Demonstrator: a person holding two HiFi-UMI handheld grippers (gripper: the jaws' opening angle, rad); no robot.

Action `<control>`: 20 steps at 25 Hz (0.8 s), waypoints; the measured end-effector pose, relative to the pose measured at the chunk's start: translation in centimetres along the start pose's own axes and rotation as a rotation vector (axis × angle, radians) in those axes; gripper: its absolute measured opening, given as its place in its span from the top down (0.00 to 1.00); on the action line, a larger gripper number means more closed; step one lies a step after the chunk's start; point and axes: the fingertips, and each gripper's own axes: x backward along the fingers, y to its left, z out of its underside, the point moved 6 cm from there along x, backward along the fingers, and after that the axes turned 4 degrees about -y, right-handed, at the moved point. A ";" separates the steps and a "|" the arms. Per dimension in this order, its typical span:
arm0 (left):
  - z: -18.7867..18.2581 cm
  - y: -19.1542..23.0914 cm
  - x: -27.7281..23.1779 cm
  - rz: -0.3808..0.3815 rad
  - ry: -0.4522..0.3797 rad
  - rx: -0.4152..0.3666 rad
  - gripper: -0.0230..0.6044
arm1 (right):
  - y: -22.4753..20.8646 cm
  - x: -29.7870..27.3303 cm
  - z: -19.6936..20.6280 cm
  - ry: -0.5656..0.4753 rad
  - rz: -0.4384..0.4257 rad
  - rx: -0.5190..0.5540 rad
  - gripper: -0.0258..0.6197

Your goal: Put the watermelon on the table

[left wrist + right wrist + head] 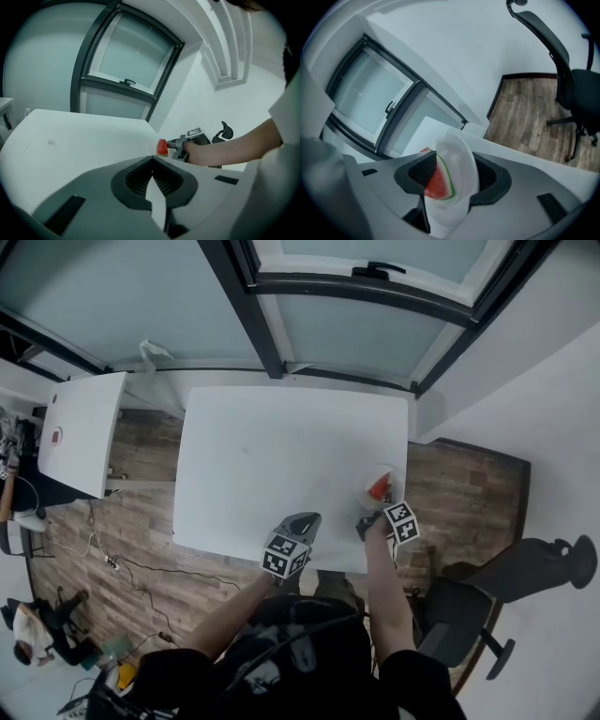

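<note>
Red, green-rinded watermelon wedge (437, 183): probably light, stiff, slick; pinch its 2 flat faces. The right tool (457, 173) gapes around it; the left tool (152, 176) is closed, empty.

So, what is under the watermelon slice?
A white plate is under the watermelon slice, and the plate sits on the white table. The slice covers the part of the plate right beneath it.

No legible text, labels or numbers
</note>
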 end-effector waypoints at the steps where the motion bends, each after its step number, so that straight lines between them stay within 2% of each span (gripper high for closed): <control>1: -0.1 -0.1 0.0 0.003 0.000 -0.003 0.96 | 0.0 0.2 -0.1 0.003 0.018 0.049 0.64; 3: -0.3 -0.1 -0.1 0.008 -0.001 -0.009 0.96 | 0.0 0.5 -0.1 0.006 0.048 0.157 0.57; 5: -0.4 -0.2 -0.1 0.013 -0.002 -0.013 0.96 | -0.2 0.8 -0.1 0.007 0.062 0.262 0.57; 8: -0.7 -0.3 -0.1 0.022 -0.008 -0.017 0.96 | -0.1 1.4 -0.2 -0.031 0.026 0.437 0.55; 11: -1.0 -0.3 0.1 0.031 -0.021 -0.015 0.96 | 1.1 2.4 -0.1 -0.068 -0.133 0.591 0.55; 14: -1.9 -0.4 0.5 0.044 -0.049 -0.024 0.96 | 4.4 5.8 0.2 -0.058 -0.360 0.751 0.56; 15: -2.3 -0.4 0.7 0.050 -0.060 -0.030 0.96 | 5.6 7.3 0.3 -0.053 -0.418 0.815 0.59; 17: -3.1 -0.9 1.2 0.064 -0.081 -0.044 0.96 | 7.5 10.7 0.3 -0.063 -0.477 0.944 0.77; 20: -5.0 -1.6 2.2 0.077 -0.128 -0.078 0.96 | 10.0 15.5 -0.2 -0.107 -0.533 1.044 0.91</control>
